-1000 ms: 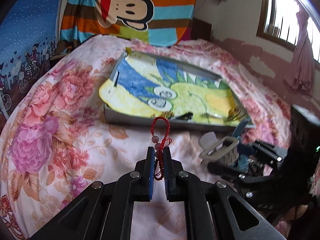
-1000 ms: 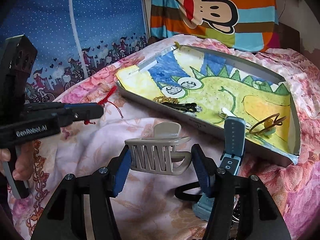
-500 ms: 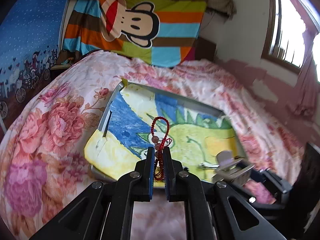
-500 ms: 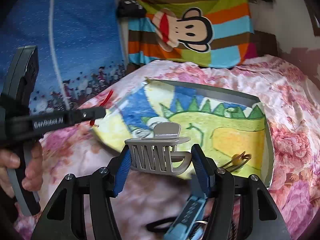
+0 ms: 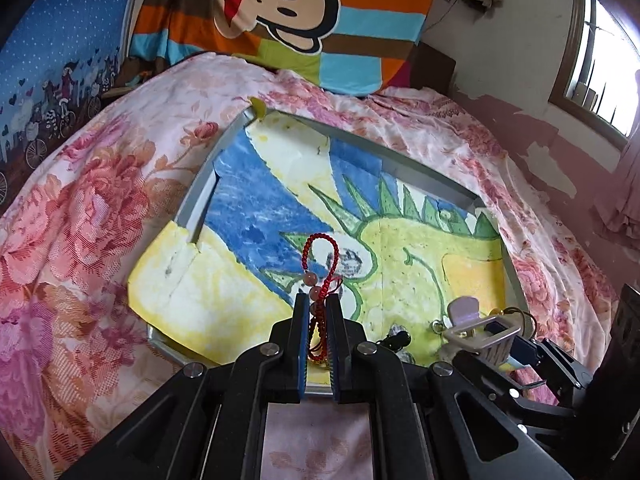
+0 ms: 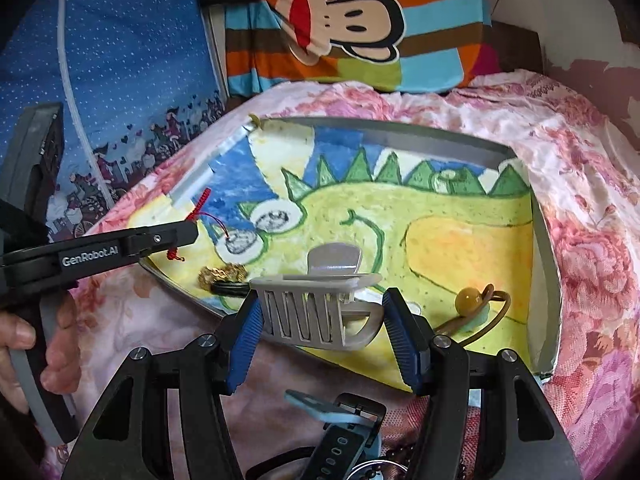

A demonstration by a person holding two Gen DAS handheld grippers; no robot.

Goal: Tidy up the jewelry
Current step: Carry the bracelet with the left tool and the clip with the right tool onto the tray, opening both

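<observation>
left gripper (image 5: pixel 318 312) jaws pinching red bracelet (image 5: pixel 320 264); right gripper (image 6: pixel 322 328) jaws clamping grey hair claw (image 6: pixel 316 308), both over tray (image 6: pixel 400 136).

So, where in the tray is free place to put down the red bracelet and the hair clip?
The tray is bare across its middle and far part. Its near edge is crowded: gold chain, black hair tie, amber bead tie.

Left wrist view: looking forward and down along the fingers, close above the near-left edge of the tray (image 5: pixel 200 184). Right wrist view: low, facing the tray (image 6: pixel 546 248) from its near-right side. Shared: tray, bedspread (image 5: pixel 80 208), monkey blanket (image 6: pixel 360 20).
</observation>
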